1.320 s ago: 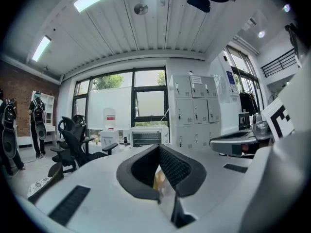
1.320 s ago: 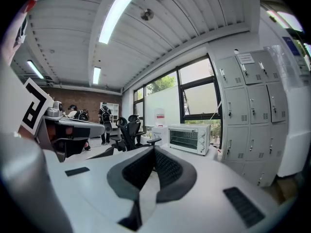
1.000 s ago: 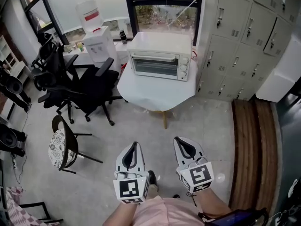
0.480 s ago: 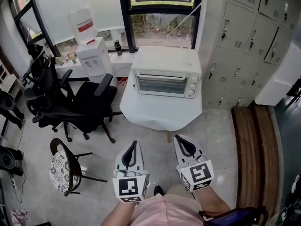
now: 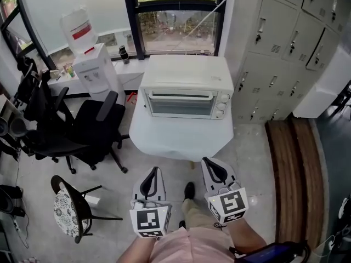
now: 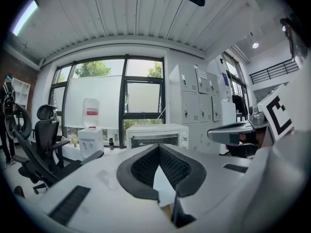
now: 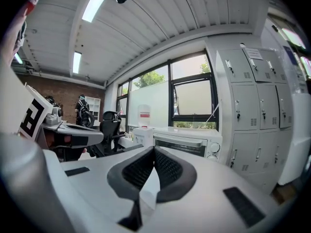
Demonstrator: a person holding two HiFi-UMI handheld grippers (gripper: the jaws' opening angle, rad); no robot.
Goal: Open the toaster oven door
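Your left hand-held gripper sits low in the frame, left of centre, with its jaws pressed together at the tips and nothing between them. Your right hand-held gripper is just beside it toward the right, and its jaws are likewise closed and empty. Both point up the frame and hang over the floor, well apart from the table. Your shoe shows between them. Above the grippers, at the centre of the frame, the white-covered table carries the toaster oven. Its glass door is closed flat against the front, with the handle running along the door's top edge and the knobs stacked at its right. Both gripper views look toward the oven from a distance, past their joined jaw tips. A black office chair stands left of the table, and a water dispenser is at the upper left by the window. Grey lockers fill the upper right, and a small round-seated chair sits at the lower left.
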